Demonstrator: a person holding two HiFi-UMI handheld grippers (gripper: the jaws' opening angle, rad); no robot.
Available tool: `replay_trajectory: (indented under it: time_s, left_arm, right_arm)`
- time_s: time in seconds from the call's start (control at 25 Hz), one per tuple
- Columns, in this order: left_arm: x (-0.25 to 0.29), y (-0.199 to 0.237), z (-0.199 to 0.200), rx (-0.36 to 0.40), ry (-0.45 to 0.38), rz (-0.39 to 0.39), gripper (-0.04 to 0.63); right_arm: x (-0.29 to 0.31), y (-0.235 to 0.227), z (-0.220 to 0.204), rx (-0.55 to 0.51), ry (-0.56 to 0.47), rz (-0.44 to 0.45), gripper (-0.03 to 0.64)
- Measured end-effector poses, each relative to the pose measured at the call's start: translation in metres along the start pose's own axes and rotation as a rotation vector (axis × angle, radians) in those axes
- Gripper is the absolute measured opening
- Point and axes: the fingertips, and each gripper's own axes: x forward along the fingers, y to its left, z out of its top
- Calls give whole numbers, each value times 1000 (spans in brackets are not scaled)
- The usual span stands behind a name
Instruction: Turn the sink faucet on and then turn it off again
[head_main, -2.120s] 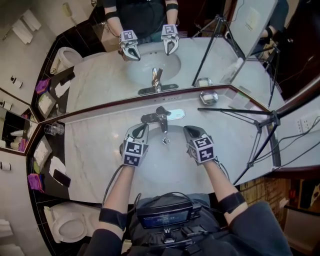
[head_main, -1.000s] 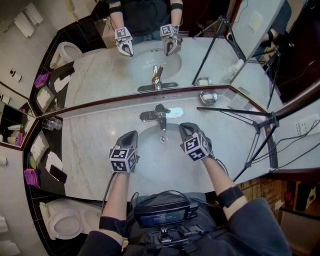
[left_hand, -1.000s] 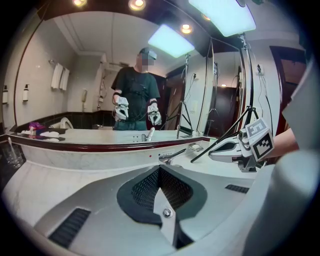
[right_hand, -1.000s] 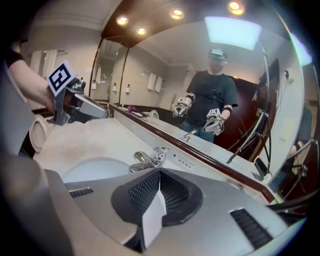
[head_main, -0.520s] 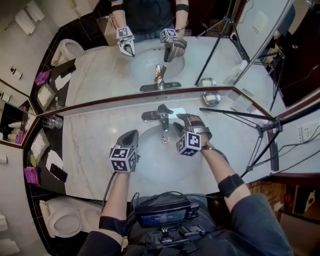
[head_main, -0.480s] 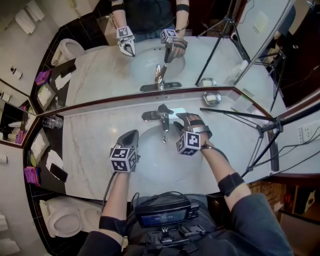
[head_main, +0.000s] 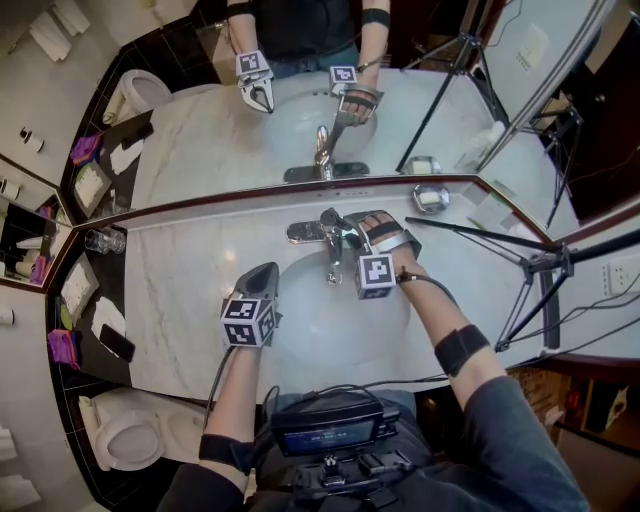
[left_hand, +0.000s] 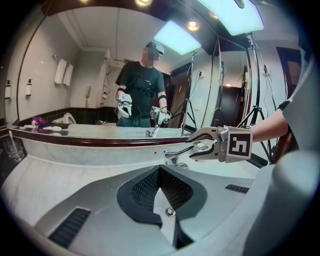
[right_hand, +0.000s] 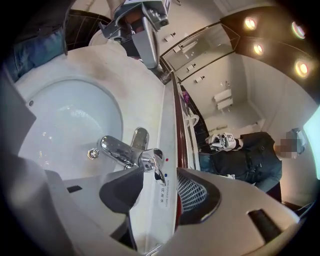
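At back edge of sink (head_main: 300, 330), by the mirror: right gripper (head_main: 352, 230) at faucet (head_main: 325, 235), jaws wide apart.
Lever (right_hand: 152, 162) seemingly btw the jaws, not yet pressed; no water visible from spout. Left gripper (head_main: 264, 274) closed on nothing, above front-left rim of sink, well apart from faucet. Risks, as judgement: closing off-centre and slipping on smooth chrome; pushing lever sideways instead of lifting, so no flow; lifting too hard, so splash over counter (head_main: 180, 290). Vs approx 1 sec ago: right gripper then above right part of sink w/ jaws together; since then rolled over, brought to faucet, jaws just been opening. Left gripper almost same place.
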Motion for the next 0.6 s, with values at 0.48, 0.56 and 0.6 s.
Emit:
replay_trajectory:
  time_s: [0.48,0.56,0.6]
  left_arm:
    - [-1,5,-8,-23,9,9,2]
    - [-1,4,-9,-23,11,7,2]
    - [-1,4,-9,-23,11,6,2]
  right_arm:
    - [6,4,2,-79,5,-49,123]
    - [5,6,1,-78,10,-57,123]
    - [5,7,0,-72,13,-61,123]
